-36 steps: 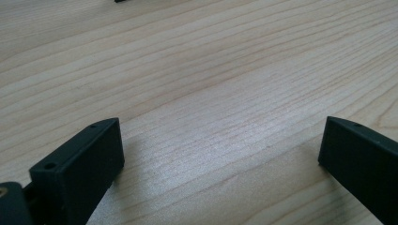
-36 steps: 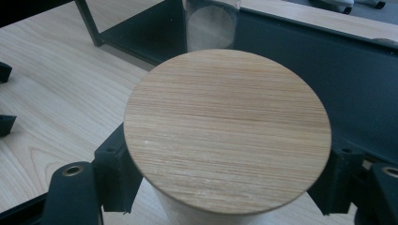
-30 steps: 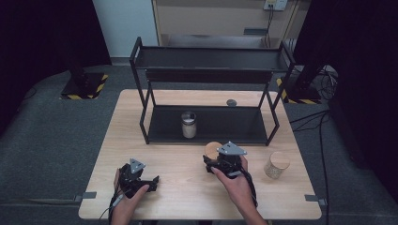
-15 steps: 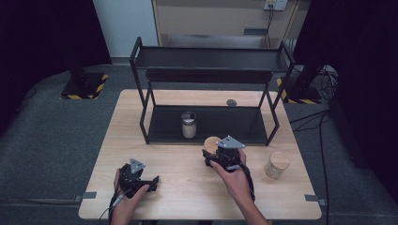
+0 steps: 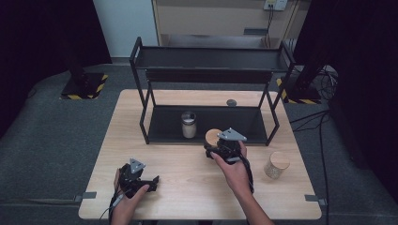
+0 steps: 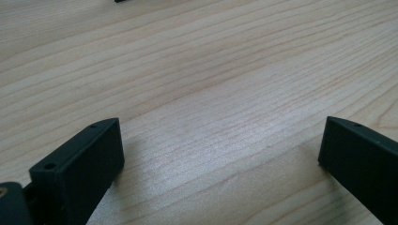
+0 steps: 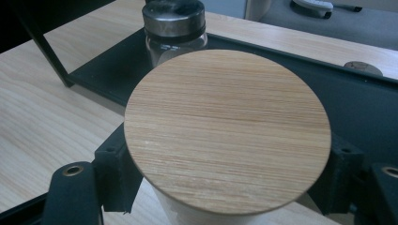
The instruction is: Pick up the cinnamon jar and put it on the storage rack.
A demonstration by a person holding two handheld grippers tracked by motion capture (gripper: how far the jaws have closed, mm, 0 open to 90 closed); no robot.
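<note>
Right tongs (image 5: pixel 215 144) clamped, left tongs (image 5: pixel 151 180) spread wide

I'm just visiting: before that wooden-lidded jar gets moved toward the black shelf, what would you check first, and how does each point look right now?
1. Right gripper shut on the wooden-lidded jar: ok.
2. Jar upright, lid level: ok.
3. Free room on the lower shelf beside the metal-lidded jar: ok.
4. Left gripper open, holding nothing, low on the table, away from the path: ok.
5. Second wooden-lidded jar apart, off to the right: ok.
6. Jar's clearance under the upper shelf: cannot tell.
</note>
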